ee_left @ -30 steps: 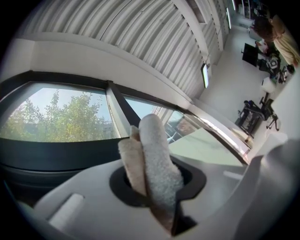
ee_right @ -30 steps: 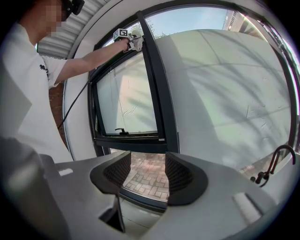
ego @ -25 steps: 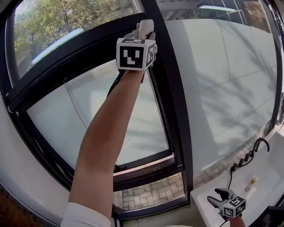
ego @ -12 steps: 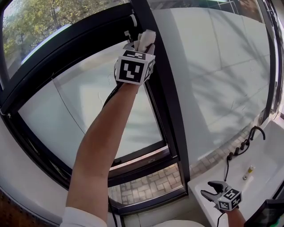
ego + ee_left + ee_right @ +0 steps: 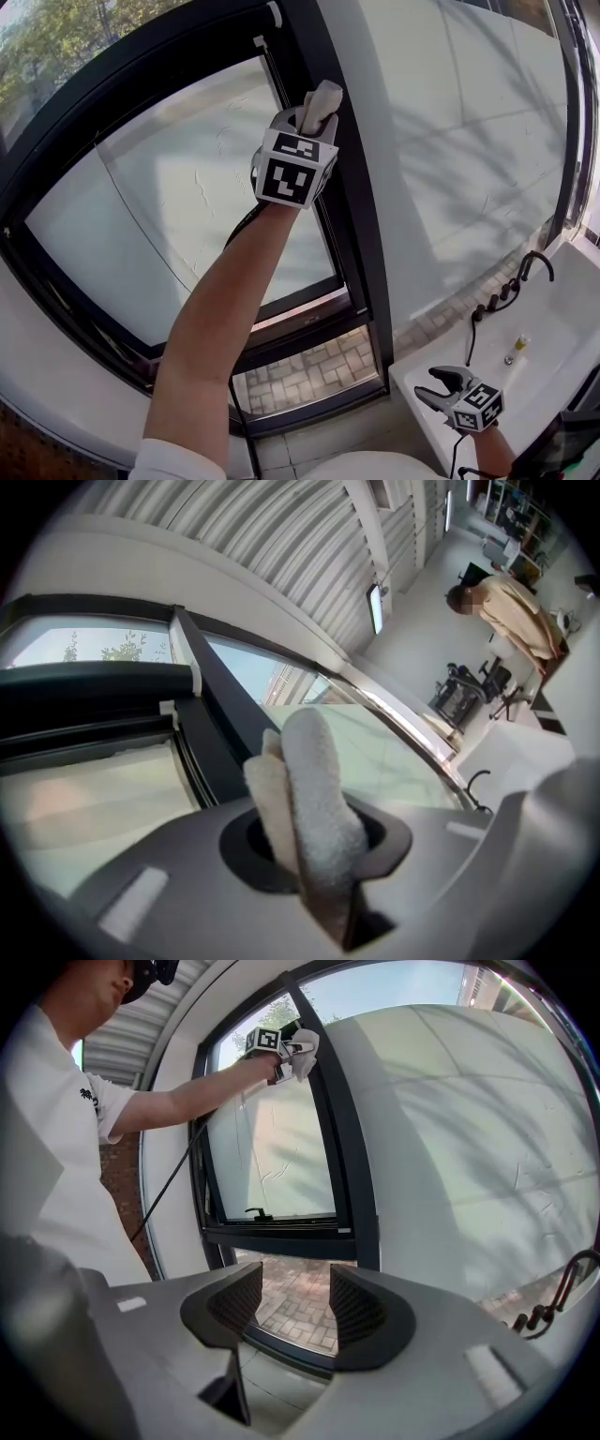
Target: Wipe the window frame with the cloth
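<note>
My left gripper (image 5: 311, 120) is raised on an outstretched arm and shut on a folded white cloth (image 5: 321, 101). The cloth's tip rests against the black upright bar of the window frame (image 5: 352, 216). In the left gripper view the cloth (image 5: 309, 794) stands up between the jaws, with the frame bar (image 5: 214, 719) just behind it. My right gripper (image 5: 441, 384) hangs low at the bottom right, open and holding nothing. The right gripper view shows its jaws (image 5: 295, 1307) apart, and the left gripper (image 5: 286, 1049) with the cloth (image 5: 305, 1054) high on the frame (image 5: 342, 1138).
A hinged window sash (image 5: 187, 216) stands open left of the upright bar. A white counter (image 5: 553, 347) with a black tap (image 5: 530, 267) and a small bottle (image 5: 514, 349) lies at the lower right. Brick paving (image 5: 309, 366) shows below the frame.
My left gripper and the cloth have slid down the upright frame bar. The right gripper has stayed low and open.
</note>
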`<state>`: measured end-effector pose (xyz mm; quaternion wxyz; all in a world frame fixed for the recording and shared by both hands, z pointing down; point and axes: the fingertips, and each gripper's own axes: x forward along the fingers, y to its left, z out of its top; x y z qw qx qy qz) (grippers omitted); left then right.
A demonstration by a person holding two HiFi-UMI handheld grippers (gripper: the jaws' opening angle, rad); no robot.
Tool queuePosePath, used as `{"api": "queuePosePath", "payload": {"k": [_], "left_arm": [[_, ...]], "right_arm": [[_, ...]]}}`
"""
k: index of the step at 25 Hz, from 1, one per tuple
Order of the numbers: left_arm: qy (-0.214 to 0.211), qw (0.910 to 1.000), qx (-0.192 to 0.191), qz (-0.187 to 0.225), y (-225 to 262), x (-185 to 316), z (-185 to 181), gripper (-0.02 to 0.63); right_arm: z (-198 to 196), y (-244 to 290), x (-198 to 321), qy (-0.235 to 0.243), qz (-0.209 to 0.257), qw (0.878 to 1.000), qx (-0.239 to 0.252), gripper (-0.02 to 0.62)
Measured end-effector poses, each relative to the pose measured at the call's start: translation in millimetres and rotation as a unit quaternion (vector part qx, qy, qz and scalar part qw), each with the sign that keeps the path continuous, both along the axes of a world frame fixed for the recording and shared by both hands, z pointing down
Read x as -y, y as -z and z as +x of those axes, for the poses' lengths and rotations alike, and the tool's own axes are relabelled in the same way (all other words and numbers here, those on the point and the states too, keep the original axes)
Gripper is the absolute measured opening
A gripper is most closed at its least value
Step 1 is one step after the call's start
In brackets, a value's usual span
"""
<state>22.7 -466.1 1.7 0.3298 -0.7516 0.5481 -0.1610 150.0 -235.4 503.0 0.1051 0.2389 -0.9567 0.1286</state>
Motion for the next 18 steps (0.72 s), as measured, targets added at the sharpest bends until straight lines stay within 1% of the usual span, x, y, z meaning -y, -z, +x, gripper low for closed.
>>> {"api": "queuePosePath", "payload": {"k": [3,5,12,18], "left_arm": [[0.007,0.9999,0.01,0.012,-18.2,2.7,-3.0,0.098],[0.007,0.9998,0.013,0.012,-32.2,3.4,-2.3,0.098],[0.002,0.9999,0.013,-0.008,-90.2,3.4,-1.6,0.098],[0.004,0.9997,0.016,-0.019,-140.5,6.3,-0.7,0.098]], "right_arm": [[-3.2,3.6,0.2,0.002,0.0,1.0,0.006,0.227],[-3.6,4.6,-0.2,0.002,-0.001,1.0,0.008,0.227],[-3.4,-0.8,-7.5,0.005,-0.007,1.0,0.0,0.225],[-1.3,0.6,-7.6,0.004,-0.003,1.0,-0.004,0.225]]}}
